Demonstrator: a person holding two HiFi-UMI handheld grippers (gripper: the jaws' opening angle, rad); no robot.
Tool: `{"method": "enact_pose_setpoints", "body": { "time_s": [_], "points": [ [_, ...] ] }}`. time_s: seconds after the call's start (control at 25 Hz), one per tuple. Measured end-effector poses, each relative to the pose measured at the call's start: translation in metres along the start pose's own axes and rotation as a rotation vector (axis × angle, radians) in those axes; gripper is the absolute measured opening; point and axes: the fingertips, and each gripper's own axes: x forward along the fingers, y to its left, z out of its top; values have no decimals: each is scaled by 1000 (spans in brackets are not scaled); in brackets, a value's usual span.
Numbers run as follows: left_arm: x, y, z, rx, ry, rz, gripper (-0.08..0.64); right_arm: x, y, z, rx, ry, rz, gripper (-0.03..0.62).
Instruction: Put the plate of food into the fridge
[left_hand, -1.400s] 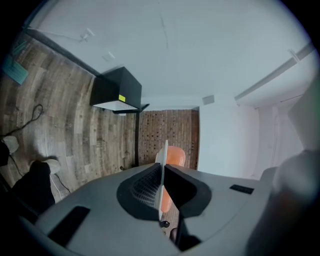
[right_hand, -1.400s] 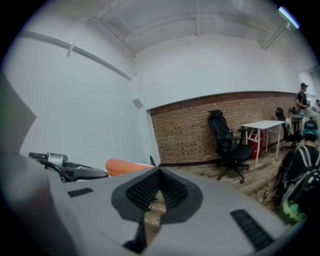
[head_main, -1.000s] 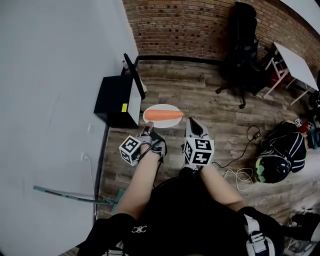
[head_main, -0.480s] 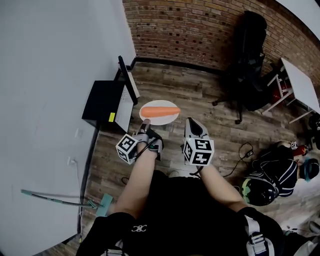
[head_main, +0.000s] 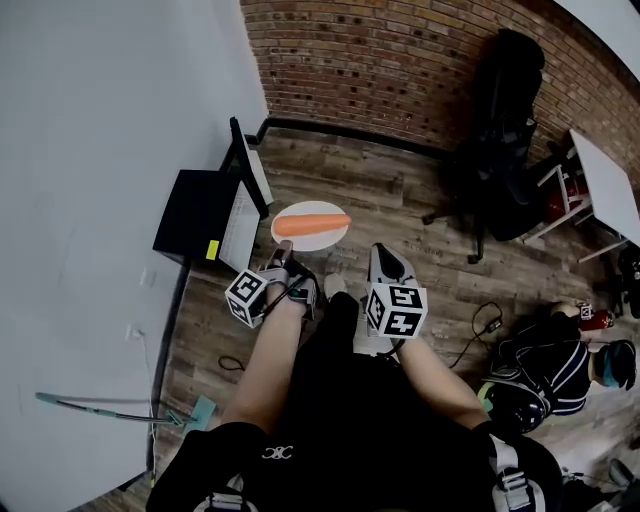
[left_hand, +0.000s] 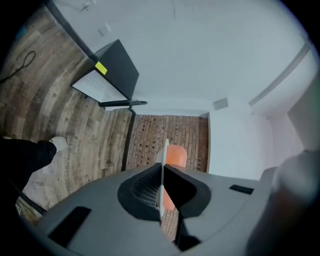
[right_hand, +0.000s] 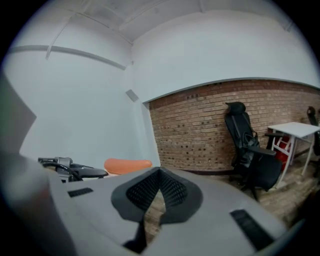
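Your left gripper (head_main: 283, 258) is clamped on the near rim of the white plate (head_main: 300, 241), which carries a single carrot (head_main: 312, 224) lying across it. The plate hangs above the wooden floor (head_main: 400, 200), just in front of the small black fridge (head_main: 195, 215) and level with its open front. The fridge door (head_main: 250, 168) stands swung wide on the side nearer the brick wall (head_main: 400, 60). Your right gripper (head_main: 385, 255) holds nothing, its jaws pressed together, on the far side of the plate from the fridge.
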Motion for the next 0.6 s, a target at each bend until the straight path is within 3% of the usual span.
{"method": "enact_pose_setpoints", "body": {
  "time_s": [0.28, 0.6],
  "points": [
    [102, -9, 16, -1, -9, 13, 17, 88, -40, 27, -7, 25, -1, 14],
    [224, -52, 31, 9, -10, -19, 17, 203, -76, 95, -2, 41, 25, 14]
  ]
}}
